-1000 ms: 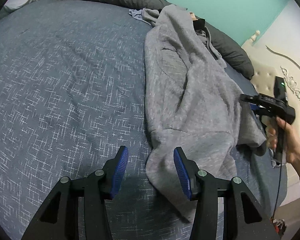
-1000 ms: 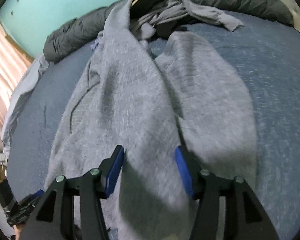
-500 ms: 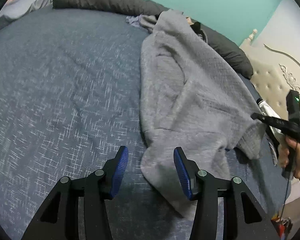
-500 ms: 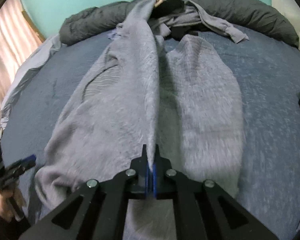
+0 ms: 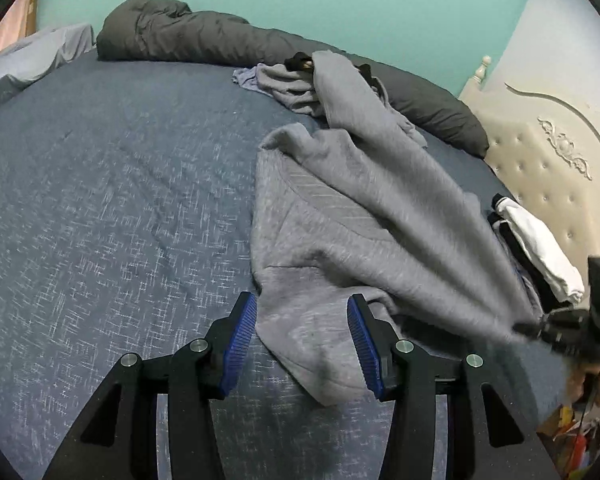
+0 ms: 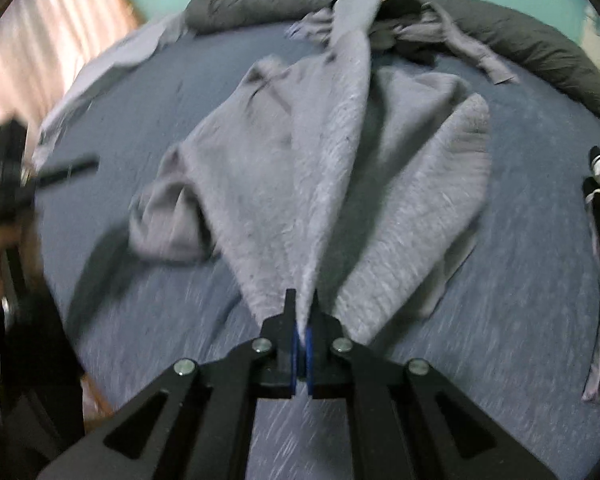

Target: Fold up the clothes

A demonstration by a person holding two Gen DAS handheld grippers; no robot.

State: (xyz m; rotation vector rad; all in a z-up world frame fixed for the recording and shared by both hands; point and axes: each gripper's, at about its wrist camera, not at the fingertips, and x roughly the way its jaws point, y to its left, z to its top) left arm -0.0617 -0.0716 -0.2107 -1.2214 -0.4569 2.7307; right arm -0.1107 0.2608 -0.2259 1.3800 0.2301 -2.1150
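Observation:
A grey knit sweater (image 5: 340, 220) lies spread on the blue bedspread (image 5: 100, 200), its top reaching a pile of clothes at the back. My right gripper (image 6: 303, 320) is shut on the sweater's edge (image 6: 320, 200) and holds it up off the bed in a taut ridge. In the left wrist view that gripper (image 5: 556, 328) shows at the far right, with cloth stretched toward it. My left gripper (image 5: 302, 344) hovers open over a sleeve end (image 5: 320, 364), its blue pads (image 5: 242, 344) clear of the fabric.
A dark grey duvet (image 5: 204, 36) runs along the bed's far side under a teal wall. Loose grey garments (image 5: 284, 84) lie in front of it. A folded white and black stack (image 5: 536, 248) sits by the cream headboard (image 5: 540, 152). Curtains (image 6: 40, 60) hang at left.
My right gripper went from open to shut on the sweater's edge, then drew it up and back toward the bed's edge, spreading the cloth. My left gripper rose and stayed open.

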